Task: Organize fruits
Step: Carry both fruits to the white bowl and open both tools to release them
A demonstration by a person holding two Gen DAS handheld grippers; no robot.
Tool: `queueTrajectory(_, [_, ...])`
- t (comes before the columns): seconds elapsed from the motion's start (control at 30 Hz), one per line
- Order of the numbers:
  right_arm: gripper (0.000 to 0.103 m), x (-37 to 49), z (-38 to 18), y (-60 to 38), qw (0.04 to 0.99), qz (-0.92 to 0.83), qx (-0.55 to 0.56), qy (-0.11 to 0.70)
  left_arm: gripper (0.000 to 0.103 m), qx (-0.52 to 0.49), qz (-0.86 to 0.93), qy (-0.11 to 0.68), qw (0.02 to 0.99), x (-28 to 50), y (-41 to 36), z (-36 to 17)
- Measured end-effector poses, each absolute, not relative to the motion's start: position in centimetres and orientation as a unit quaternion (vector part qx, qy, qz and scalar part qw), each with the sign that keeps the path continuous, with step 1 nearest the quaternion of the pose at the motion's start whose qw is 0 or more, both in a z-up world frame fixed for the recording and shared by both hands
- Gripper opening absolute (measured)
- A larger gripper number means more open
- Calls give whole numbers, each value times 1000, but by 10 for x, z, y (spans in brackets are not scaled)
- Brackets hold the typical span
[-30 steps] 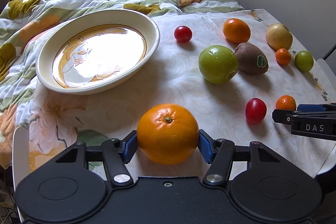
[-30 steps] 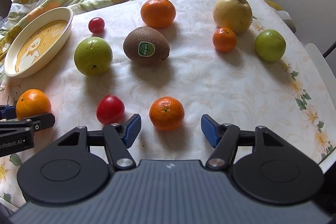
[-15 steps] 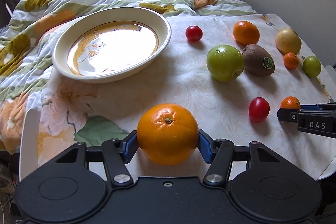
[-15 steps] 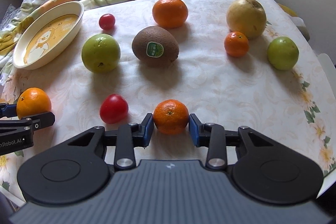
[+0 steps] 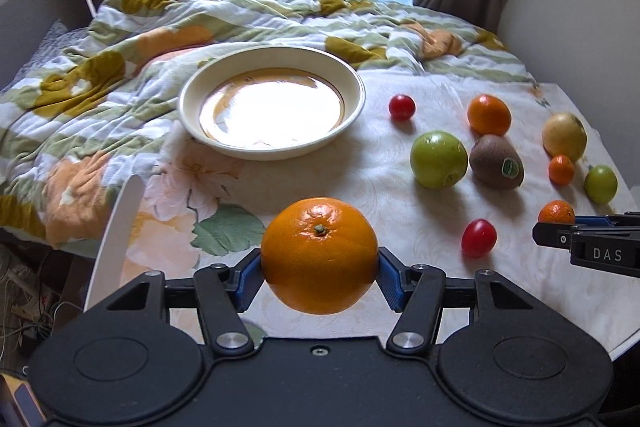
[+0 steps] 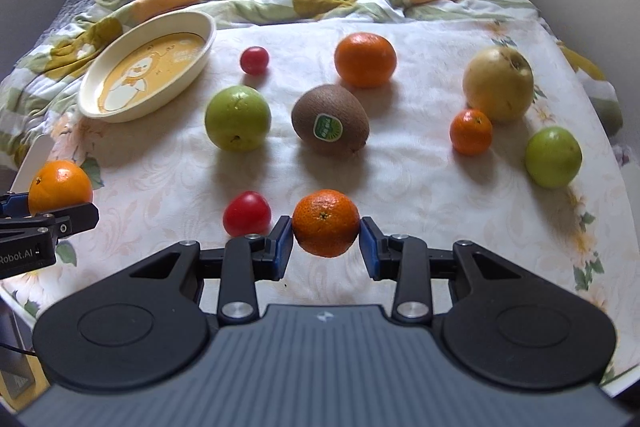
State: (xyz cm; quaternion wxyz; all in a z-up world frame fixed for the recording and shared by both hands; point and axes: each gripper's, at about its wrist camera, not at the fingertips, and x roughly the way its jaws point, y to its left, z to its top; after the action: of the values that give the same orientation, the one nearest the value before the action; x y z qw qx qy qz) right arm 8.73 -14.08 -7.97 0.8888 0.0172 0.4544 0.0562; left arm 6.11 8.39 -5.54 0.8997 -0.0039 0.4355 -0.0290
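Left gripper (image 5: 319, 273) still clamps orange (image 5: 319, 254); right gripper (image 6: 326, 247) – now apparently lifted – grips mandarin (image 6: 325, 222).

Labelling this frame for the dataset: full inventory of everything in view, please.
large orange: 1, orange, held in left gripper
small mandarin: 1, orange, held in right gripper
orange: 1, orange, on table behind kiwi
tiny mandarin: 1, orange, in front of yellow pear
green apples: 2, green, one left of kiwi, one at far right
kiwi: 1, brown with green sticker, mid table
yellow pear: 1, yellow, right rear
tomatoes: 2, red, one near front, one by dish
dish: 1, cream, nothing in it, left rear
tablecloth: 1, cream floral
blanket: 1, striped floral, behind
left gripper: 1, black, blue pads
right gripper: 1, black, blue pads
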Motion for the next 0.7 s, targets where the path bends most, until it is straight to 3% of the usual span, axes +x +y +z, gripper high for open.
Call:
queueTrajectory(0.4, [51, 98, -29, -145, 898, 169, -51, 404, 63, -49, 65, 377, 923, 48, 78, -7])
queueTrajectory(0.7, [51, 147, 5, -126, 879, 252, -62, 400, 63, -57, 92, 361, 926, 90, 92, 14])
